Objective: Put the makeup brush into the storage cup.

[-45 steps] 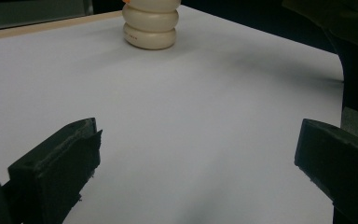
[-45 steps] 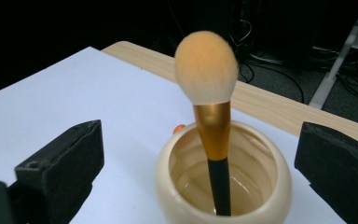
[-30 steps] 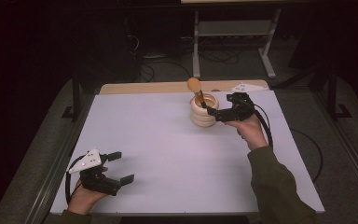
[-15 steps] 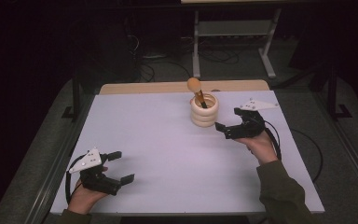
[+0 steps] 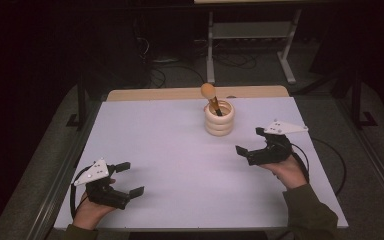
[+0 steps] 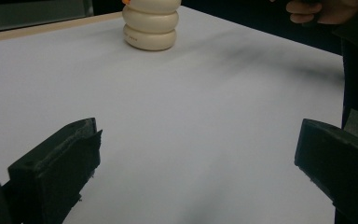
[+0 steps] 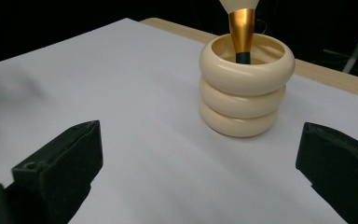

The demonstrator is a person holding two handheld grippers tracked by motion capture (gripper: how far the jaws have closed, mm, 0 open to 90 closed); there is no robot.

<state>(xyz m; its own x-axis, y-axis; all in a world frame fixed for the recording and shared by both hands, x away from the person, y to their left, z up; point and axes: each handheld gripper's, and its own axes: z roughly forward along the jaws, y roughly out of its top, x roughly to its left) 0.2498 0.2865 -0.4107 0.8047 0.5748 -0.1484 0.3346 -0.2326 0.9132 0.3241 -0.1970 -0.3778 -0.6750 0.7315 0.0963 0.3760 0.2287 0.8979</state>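
A cream holder (image 5: 219, 119) made of three stacked rings stands at the far middle of the white table (image 5: 170, 150). A brush (image 5: 209, 93) with a round pale head leans in it, handle down. My right gripper (image 5: 249, 141) is open with nothing in it, to the right of the holder and nearer the person. In the right gripper view the holder (image 7: 244, 91) and the brush's gold ferrule (image 7: 241, 28) lie ahead between the wide jaws of the right gripper (image 7: 198, 172). My left gripper (image 5: 132, 178) rests open near the front left corner. From the left gripper (image 6: 198, 172) the holder (image 6: 150, 25) is far off.
A wooden strip (image 5: 170, 93) runs along the table's far edge. Beyond it stand a metal frame (image 5: 250, 45) and cables (image 5: 165, 70) on the dark floor. A cable (image 5: 330, 160) loops off the right gripper. The person's right hand (image 6: 314, 9) shows in the left gripper view.
My right gripper has drawn back from the holder toward the front right, open. The brush stays in the holder. The left gripper has not moved.
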